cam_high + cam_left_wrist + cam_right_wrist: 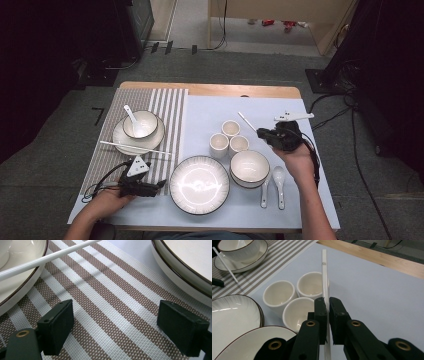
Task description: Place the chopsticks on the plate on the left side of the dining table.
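The right gripper is clamping a white chopstick between its two black jaws, which are pressing together on the stick's shaft. The chopstick is pointing away from the gripper, up over the light blue mat, passing just beside the three small cups. A small square mark is showing near the chopstick's far end, too small to read. In the high view the right gripper is hovering to the right of the cups, with the chopstick sticking out toward the table's far side.

The left gripper is standing with its jaws apart and nothing between them, hanging over the striped placemat. A second chopstick is lying across the rim of the small plate at the upper left, and the large plate is sitting at the upper right
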`<state>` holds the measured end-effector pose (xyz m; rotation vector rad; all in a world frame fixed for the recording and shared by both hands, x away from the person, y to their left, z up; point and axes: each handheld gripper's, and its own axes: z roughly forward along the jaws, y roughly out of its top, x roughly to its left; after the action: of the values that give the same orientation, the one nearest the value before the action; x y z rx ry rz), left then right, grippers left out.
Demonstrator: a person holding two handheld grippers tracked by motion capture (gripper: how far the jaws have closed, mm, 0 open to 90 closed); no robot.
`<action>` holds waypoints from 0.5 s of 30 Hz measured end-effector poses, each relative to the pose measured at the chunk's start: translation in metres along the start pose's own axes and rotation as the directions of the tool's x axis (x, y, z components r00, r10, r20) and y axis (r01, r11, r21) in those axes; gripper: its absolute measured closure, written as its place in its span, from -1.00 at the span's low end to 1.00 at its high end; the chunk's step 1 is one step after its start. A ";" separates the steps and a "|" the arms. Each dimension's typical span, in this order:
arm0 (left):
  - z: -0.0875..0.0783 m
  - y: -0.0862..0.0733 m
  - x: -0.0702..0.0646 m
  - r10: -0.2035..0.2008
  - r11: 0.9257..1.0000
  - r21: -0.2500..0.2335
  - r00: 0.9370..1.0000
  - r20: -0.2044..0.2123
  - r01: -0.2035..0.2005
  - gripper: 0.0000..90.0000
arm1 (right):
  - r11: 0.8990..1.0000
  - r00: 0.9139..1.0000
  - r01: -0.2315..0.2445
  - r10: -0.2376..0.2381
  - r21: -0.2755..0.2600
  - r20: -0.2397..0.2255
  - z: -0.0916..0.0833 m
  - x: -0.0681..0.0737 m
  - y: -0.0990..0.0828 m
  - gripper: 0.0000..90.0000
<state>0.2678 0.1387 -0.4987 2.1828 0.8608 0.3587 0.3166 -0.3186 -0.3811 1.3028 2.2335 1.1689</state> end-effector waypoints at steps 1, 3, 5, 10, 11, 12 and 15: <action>0.000 0.000 0.000 0.000 1.000 0.000 1.000 0.000 0.000 -0.68 | 1.000 1.000 0.001 -0.001 -0.002 -0.002 0.000 0.000 0.000 0.90; 0.000 0.000 0.000 0.000 1.000 0.000 1.000 0.000 0.000 -0.68 | 1.000 1.000 0.002 -0.002 0.000 -0.009 0.001 0.001 0.001 0.90; 0.000 0.000 0.000 0.001 1.000 0.000 1.000 0.000 -0.001 -0.68 | 1.000 1.000 0.011 -0.011 0.007 -0.008 0.002 0.002 0.002 0.90; 0.000 0.000 0.000 0.001 1.000 0.000 1.000 0.000 -0.001 -0.68 | 1.000 1.000 0.013 -0.013 0.009 -0.016 0.005 0.004 0.003 0.90; 0.000 0.000 0.000 0.002 1.000 0.000 1.000 -0.001 -0.002 -0.68 | 1.000 1.000 0.014 -0.014 0.007 -0.017 0.005 0.005 0.004 0.90; 0.000 0.000 0.000 0.003 1.000 0.000 1.000 -0.001 -0.003 -0.68 | 1.000 1.000 0.013 -0.012 0.009 -0.019 0.005 0.005 0.004 0.90; 0.000 0.000 0.000 0.001 1.000 0.000 1.000 0.000 -0.001 -0.68 | 1.000 1.000 0.020 -0.020 0.004 -0.023 0.006 0.007 0.007 0.90</action>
<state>0.2679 0.1387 -0.4987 2.1831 0.8595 0.3596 0.3205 -0.3077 -0.3790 1.2724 2.2607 1.1780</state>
